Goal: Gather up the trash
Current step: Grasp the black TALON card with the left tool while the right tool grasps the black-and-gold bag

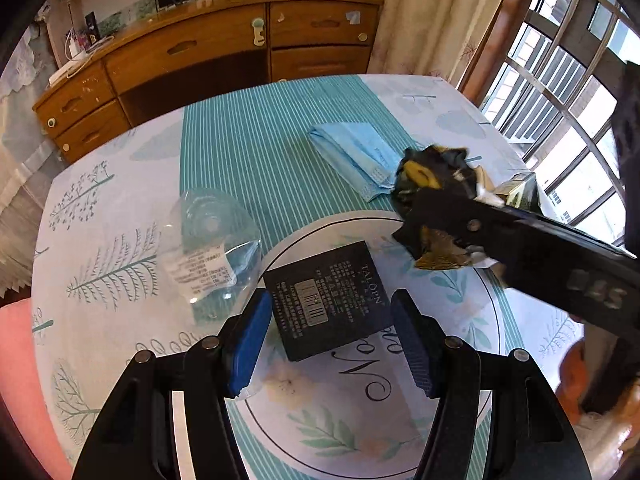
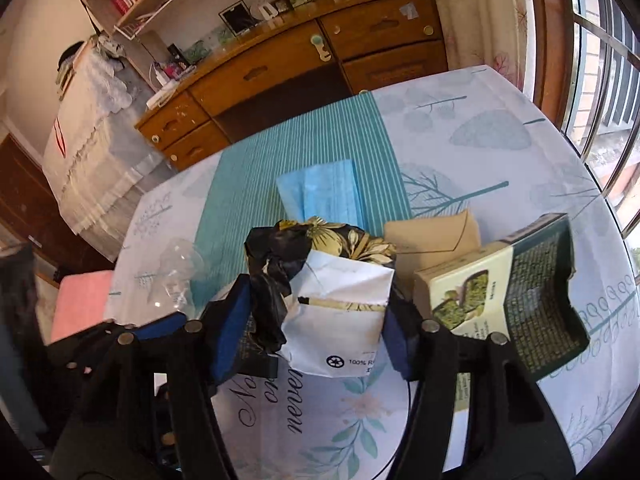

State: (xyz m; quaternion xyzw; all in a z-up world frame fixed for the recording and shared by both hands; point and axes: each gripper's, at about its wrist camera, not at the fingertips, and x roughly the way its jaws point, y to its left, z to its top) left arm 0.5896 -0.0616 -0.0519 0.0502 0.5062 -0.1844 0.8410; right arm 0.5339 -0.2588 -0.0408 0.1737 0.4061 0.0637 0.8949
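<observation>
Gripping a crumpled floral wrapper (image 2: 320, 280), the right gripper (image 2: 316, 328) is hanging above the table (image 2: 500, 128); the left gripper (image 1: 330, 344), jaws wide, is straddling a black box (image 1: 328, 300).

Leaf-print table (image 1: 120, 208) carries black box (image 1: 328, 300); blue mask (image 1: 352, 152); clear bottle (image 1: 212, 236); envelope (image 2: 436, 232).

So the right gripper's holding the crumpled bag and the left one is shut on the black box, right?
Not quite. The right gripper does hold the crumpled bag, but the left gripper is open: in the left wrist view its jaws stand apart on either side of the black box, not touching it.
</observation>
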